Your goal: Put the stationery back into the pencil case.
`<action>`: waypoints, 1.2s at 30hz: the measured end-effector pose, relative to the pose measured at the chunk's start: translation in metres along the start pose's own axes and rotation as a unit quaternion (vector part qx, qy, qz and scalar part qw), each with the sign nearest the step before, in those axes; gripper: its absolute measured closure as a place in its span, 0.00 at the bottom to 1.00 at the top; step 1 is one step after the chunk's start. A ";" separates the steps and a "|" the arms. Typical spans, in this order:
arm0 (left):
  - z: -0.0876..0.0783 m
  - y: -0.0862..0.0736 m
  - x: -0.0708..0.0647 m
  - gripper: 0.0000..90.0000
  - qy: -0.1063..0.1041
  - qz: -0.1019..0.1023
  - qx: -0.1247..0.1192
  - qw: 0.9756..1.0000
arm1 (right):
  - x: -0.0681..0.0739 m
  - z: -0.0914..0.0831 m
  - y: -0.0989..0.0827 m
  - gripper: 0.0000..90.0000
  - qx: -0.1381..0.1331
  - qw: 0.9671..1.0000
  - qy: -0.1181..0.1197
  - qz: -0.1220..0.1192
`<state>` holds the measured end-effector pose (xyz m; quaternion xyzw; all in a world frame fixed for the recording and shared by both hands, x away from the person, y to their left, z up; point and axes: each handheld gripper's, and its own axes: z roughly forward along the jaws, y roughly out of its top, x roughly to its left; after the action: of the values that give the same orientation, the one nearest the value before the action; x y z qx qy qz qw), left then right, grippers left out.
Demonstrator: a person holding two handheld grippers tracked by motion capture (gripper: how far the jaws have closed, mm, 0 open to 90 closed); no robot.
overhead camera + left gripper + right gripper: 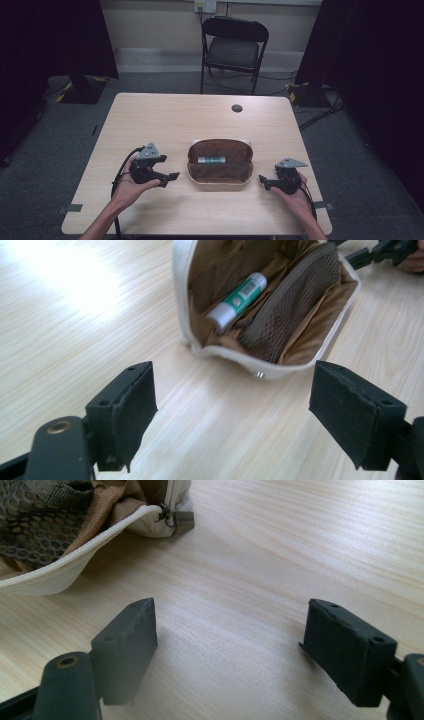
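Note:
An open pouch (220,183) with a white rim and brown lining lies in the middle of the wooden table (165,115). Inside it rests a green and white tube (211,160). My left gripper (169,180) hovers just left of the pouch, jaws pointing at it and open. In the left gripper view the gripper (232,385) has bare table between its jaws, with the pouch (300,365), the tube (239,297) and a mesh pocket (295,310) ahead. My right gripper (263,181) sits just right of the pouch. It is open (230,615) over bare wood, with the pouch rim (65,570) and zip pull (180,519) ahead of it.
A small black round disc (237,108) sits near the table's far edge. A black folding chair (234,47) stands behind the table. Dark curtains hang on both sides, and cables run over the floor at the right.

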<state>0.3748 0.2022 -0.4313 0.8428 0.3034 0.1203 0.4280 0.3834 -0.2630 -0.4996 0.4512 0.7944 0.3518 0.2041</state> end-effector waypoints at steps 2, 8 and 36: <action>-0.004 -0.006 0.004 0.19 0.003 -0.001 0.003 1.000 | 0.000 0.000 0.000 0.23 0.000 1.000 0.000 0.000; -0.017 -0.026 0.015 0.19 0.006 -0.031 0.013 0.999 | 0.000 0.000 0.000 0.23 0.000 1.000 0.000 0.000; -0.035 -0.111 0.066 0.11 0.149 -0.087 0.045 0.984 | 0.000 0.002 0.001 0.22 0.000 1.000 -0.001 -0.001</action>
<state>0.3650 0.3153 -0.5023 0.8040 0.4414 0.1933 0.3483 0.3851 -0.2620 -0.4997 0.4505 0.7948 0.3512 0.2050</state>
